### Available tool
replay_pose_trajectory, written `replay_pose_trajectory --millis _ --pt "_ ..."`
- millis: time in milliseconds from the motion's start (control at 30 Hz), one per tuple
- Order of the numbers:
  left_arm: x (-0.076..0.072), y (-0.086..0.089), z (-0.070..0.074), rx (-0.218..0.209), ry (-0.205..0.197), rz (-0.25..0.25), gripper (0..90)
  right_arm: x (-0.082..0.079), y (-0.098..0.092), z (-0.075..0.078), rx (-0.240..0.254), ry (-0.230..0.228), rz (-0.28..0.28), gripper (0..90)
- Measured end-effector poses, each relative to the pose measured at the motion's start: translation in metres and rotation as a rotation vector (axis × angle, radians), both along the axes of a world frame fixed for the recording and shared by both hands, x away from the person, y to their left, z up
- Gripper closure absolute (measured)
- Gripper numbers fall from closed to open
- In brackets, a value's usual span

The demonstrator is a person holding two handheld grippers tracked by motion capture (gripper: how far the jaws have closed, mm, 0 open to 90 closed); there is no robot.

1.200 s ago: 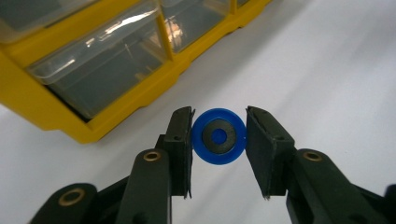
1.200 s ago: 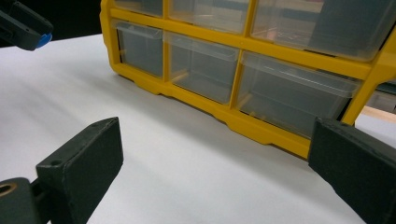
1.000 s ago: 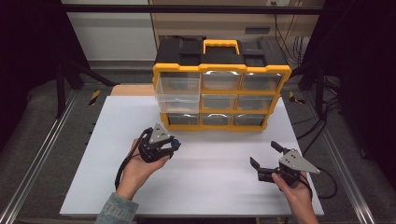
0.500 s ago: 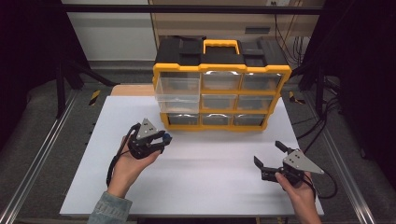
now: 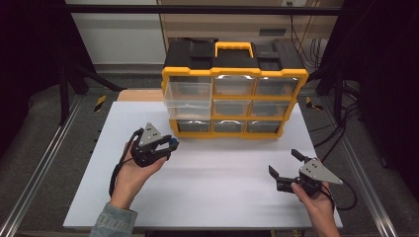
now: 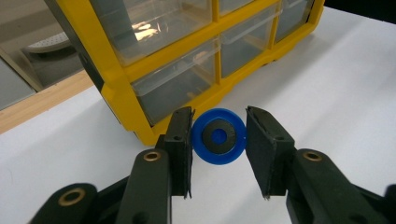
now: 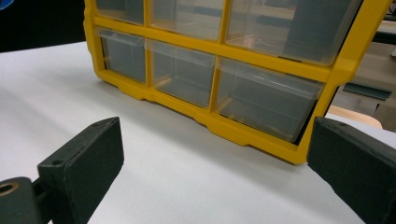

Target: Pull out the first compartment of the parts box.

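Left gripper [image 5: 168, 146], pinching a round blue plastic disc [image 6: 218, 136], had risen toward the yellow-framed organiser's protruding clear drawer [image 5: 188, 92] ahead; right gripper [image 5: 284, 165] waited, spread, empty.

You get even overhead light on the white counter [image 5: 212, 187] in the high view, bright at the centre, while the surroundings fall into near black. Shadows under your hands are soft and faint. Glare streaks the clear drawers of the yellow organiser [image 5: 232, 103], strongest on the top row, and a white highlight flares on one drawer in the left gripper view. All pictures are slightly soft; the near claw tips look blurred in the right gripper view.
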State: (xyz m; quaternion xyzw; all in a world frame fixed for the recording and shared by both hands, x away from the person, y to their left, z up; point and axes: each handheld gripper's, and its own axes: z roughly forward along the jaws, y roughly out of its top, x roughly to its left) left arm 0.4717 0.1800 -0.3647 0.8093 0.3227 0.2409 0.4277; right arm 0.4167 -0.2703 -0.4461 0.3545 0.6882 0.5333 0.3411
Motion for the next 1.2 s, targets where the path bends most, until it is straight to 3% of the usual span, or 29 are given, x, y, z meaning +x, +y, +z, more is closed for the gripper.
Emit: replay_pose_trajectory --millis 767,1200 --pt "-0.017 0.011 0.037 -0.068 -0.090 -0.002 62.0 -0.001 0.002 0.000 0.000 0.002 0.004 4.3" --pt "-0.021 0.012 0.043 -0.096 -0.102 -0.010 62.0 0.000 0.002 0.000 0.001 0.004 0.005 4.3"
